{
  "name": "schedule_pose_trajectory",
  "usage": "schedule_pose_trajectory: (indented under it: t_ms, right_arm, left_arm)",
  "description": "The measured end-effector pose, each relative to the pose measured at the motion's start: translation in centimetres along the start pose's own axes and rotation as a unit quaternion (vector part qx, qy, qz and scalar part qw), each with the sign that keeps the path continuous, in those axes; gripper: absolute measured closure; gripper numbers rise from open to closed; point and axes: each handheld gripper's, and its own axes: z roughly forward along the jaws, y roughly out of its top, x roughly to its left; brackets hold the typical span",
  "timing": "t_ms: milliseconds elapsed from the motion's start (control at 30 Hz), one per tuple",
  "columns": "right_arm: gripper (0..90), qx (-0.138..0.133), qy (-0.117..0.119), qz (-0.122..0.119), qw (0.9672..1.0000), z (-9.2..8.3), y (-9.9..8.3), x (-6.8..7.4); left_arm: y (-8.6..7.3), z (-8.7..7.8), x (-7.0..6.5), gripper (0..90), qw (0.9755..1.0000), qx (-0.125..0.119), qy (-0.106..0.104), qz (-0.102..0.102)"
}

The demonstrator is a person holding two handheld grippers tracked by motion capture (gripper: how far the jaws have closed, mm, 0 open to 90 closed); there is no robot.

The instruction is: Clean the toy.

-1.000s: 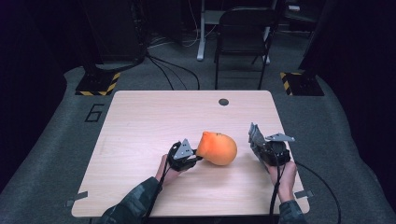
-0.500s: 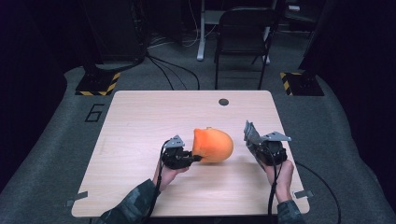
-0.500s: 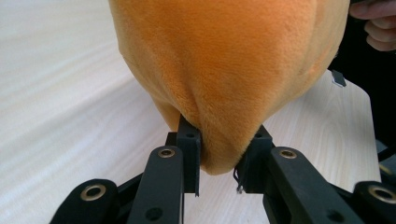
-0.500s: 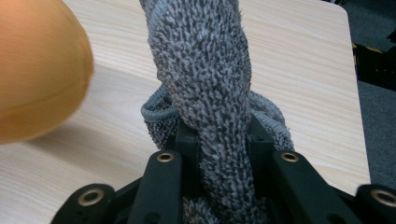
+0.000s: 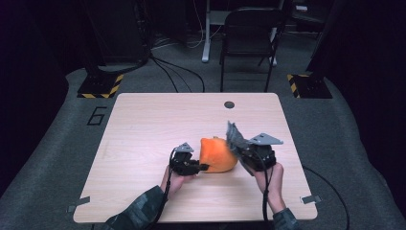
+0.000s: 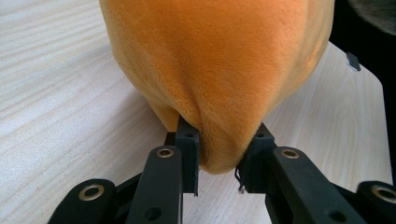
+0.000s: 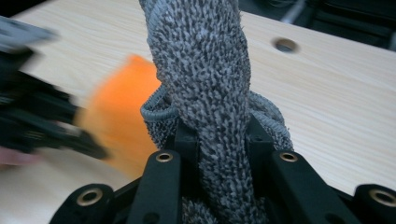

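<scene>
High view of a pale wooden tabletop (image 5: 143,124), read from left to right. The left tongs (image 5: 203,167), held low over the near half, are clenched on a fold at the near end of an orange plush toy (image 5: 218,154); in the left gripper view the two black jaws pinch that fold (image 6: 212,149), and the toy's upper part is cut off by the frame's top edge, so its full shape cannot be made out. The toy rests on the tabletop between the two grippers. The right tongs (image 5: 239,146), just beside the toy's right side, grip a grey knobbly cloth (image 5: 233,134) that stands up from the jaws; in the right gripper view the cloth (image 7: 205,84) hides the jaw tips, and the toy (image 7: 121,116) and the other gripper appear blurred. A small dark hole (image 5: 229,104) marks the far edge.
</scene>
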Motion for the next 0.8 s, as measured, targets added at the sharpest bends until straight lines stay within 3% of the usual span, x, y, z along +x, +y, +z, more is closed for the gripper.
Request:
schedule_pose_trajectory:
  t_ms: [33,133,200,267,300,533,633,733,767,800]
  right_arm:
    - [73.1,-0.008,0.038,0.000,0.9993,0.6,0.6,1.9]
    - [73.1,-0.013,0.065,-0.005,0.9978,1.7,0.8,3.8]
    - [73.1,-0.004,0.052,-0.023,0.9984,2.7,0.8,4.8]
    - [73.1,0.000,0.052,-0.024,0.9984,3.2,0.7,4.9]
    - [73.3,0.013,0.028,-0.045,0.9985,4.1,0.3,4.9]
    - [73.6,0.033,-0.001,-0.055,0.9980,4.6,-0.5,3.7]
    - [73.6,0.037,-0.013,-0.047,0.9981,4.4,-0.9,2.6]
    - [73.5,0.042,-0.020,-0.038,0.9982,4.3,-1.2,1.6]
    - [73.4,0.049,-0.029,-0.021,0.9981,4.3,-1.7,0.6]
    - [73.3,0.053,-0.032,-0.019,0.9979,4.3,-1.9,0.3]
  left_arm:
    - [0.0,0.0,0.0,73.0,0.9999,0.004,0.001,0.009]
    - [0.0,0.0,-0.2,73.0,0.9998,0.003,0.007,0.017]
    - [0.0,0.1,-0.3,73.0,0.9995,0.005,0.013,0.029]
    - [0.0,0.2,-0.3,73.0,0.9996,0.006,0.011,0.027]
    - [0.0,0.3,-0.3,73.1,0.9991,0.011,0.016,0.038]
    - [0.1,0.5,-0.2,73.0,0.9987,0.013,0.017,0.045]
    - [0.1,0.5,-0.3,73.0,0.9987,0.012,0.018,0.046]
    - [0.1,0.5,-0.3,73.0,0.9979,0.014,0.020,0.060]
    - [0.0,0.6,-0.4,72.7,0.9981,0.012,0.022,0.056]
    - [0.0,0.6,-0.5,72.7,0.9979,0.012,0.021,0.060]
